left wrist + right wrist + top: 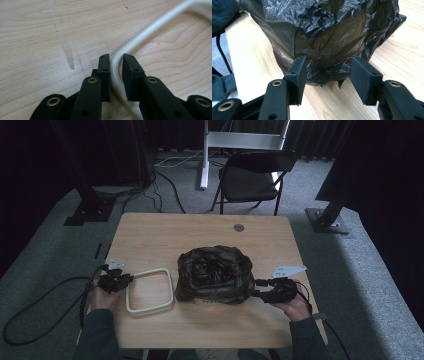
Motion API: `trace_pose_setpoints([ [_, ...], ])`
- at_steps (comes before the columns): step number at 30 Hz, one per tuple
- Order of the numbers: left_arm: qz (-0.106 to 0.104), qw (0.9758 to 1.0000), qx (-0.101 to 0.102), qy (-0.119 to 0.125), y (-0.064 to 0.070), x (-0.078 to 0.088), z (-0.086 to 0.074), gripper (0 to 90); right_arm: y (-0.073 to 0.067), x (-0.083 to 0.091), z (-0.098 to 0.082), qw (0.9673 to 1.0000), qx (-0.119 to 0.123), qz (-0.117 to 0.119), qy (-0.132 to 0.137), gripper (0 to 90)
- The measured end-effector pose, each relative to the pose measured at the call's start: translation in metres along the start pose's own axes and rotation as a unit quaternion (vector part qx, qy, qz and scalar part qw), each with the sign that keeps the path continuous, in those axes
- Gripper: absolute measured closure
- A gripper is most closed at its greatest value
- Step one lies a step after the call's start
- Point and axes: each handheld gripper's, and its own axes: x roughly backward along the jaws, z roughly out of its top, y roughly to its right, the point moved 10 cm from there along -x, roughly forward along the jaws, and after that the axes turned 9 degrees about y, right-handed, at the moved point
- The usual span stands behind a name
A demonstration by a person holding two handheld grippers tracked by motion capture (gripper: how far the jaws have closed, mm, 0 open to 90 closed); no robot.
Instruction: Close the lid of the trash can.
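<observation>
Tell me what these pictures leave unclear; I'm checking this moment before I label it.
- What the black plastic bag covers: high view, the crumpled film hides it.
- Whether the right gripper touches the bag: right gripper view, the film bulges between its jaws but contact is not clear.
- Whether the left gripper pinches the white frame: left gripper view, narrow gaps show beside the tube.
- The frame's far side: cut off by the edge of the left gripper view.

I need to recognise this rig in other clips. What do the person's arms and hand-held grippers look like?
Both sleeves are dark. Each hand-held gripper, left and right, is black, with flat rectangular pads, brass-coloured rivets, a pale three-cornered plate on top and a black cable.
</observation>
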Motion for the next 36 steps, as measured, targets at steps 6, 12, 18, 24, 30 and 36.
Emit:
trace_pose_setpoints([
  [6,-0.004,0.9996,0.014,0.024,-0.003,0.011,0.008,78.8,-0.001,-0.001,0.0,1.0,0.0,0.001,0.0,47.1],
  [12,-0.011,0.9977,0.037,0.056,-0.006,0.021,0.02,78.9,-0.001,-0.001,0.0,1.0,0.001,0.0,0.0,47.1],
  [18,-0.015,0.9952,0.053,0.081,-0.008,0.031,0.033,78.9,0.0,-0.001,0.0,1.0,0.0,0.0,-0.001,47.1],
  [24,-0.021,0.9927,0.058,0.104,-0.004,0.036,0.048,79.0,-0.001,-0.001,0.0,1.0,0.001,0.001,-0.001,47.1],
  [30,-0.029,0.9908,0.06,0.118,0.003,0.04,0.063,79.0,0.0,-0.001,0.0,1.0,0.0,0.0,-0.001,47.1],
  [36,-0.042,0.9881,0.065,0.133,0.009,0.043,0.075,79.0,0.0,0.0,0.0,1.0,0.0,0.0,0.0,47.1],
])
